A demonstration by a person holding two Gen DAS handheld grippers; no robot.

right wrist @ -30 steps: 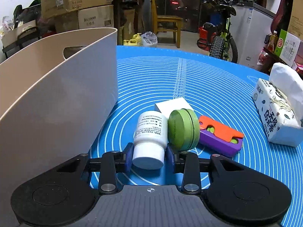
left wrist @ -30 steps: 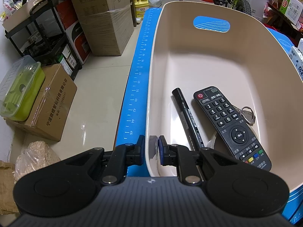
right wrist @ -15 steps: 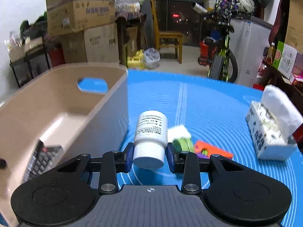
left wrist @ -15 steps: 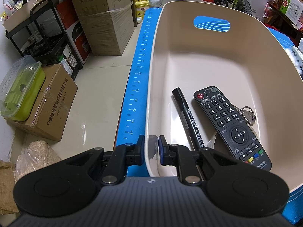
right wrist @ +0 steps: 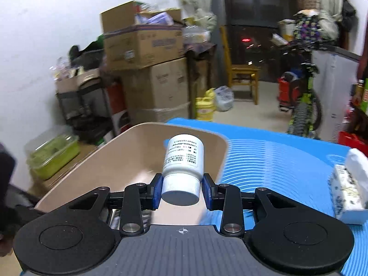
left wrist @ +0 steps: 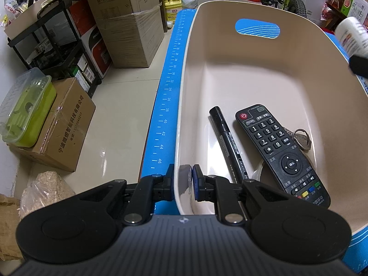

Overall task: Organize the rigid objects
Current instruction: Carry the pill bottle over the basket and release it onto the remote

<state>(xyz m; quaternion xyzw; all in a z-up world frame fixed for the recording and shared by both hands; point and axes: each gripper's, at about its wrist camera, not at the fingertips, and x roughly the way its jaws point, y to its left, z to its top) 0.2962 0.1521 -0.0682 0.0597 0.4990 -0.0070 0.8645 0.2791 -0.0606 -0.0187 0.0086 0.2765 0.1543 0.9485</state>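
Observation:
A beige plastic bin (left wrist: 264,69) stands on the blue mat (left wrist: 165,96). My left gripper (left wrist: 182,181) is shut on the bin's near left rim. In the bin lie a black marker (left wrist: 227,142), a black remote (left wrist: 283,154) and a key ring (left wrist: 301,138). My right gripper (right wrist: 181,189) is shut on a white pill bottle (right wrist: 182,161), held by its cap end above the bin (right wrist: 128,161). The bottle also shows blurred at the right edge of the left wrist view (left wrist: 352,35).
A tissue pack (right wrist: 352,186) lies on the mat (right wrist: 287,156) at the right. Cardboard boxes (left wrist: 128,20), a black rack (left wrist: 53,46) and a green lidded box (left wrist: 25,110) stand on the floor left of the table. A bicycle (right wrist: 303,101) stands behind.
My right gripper has lifted the pill bottle off the mat and carried it left and up over the bin. My left gripper has kept its hold on the rim.

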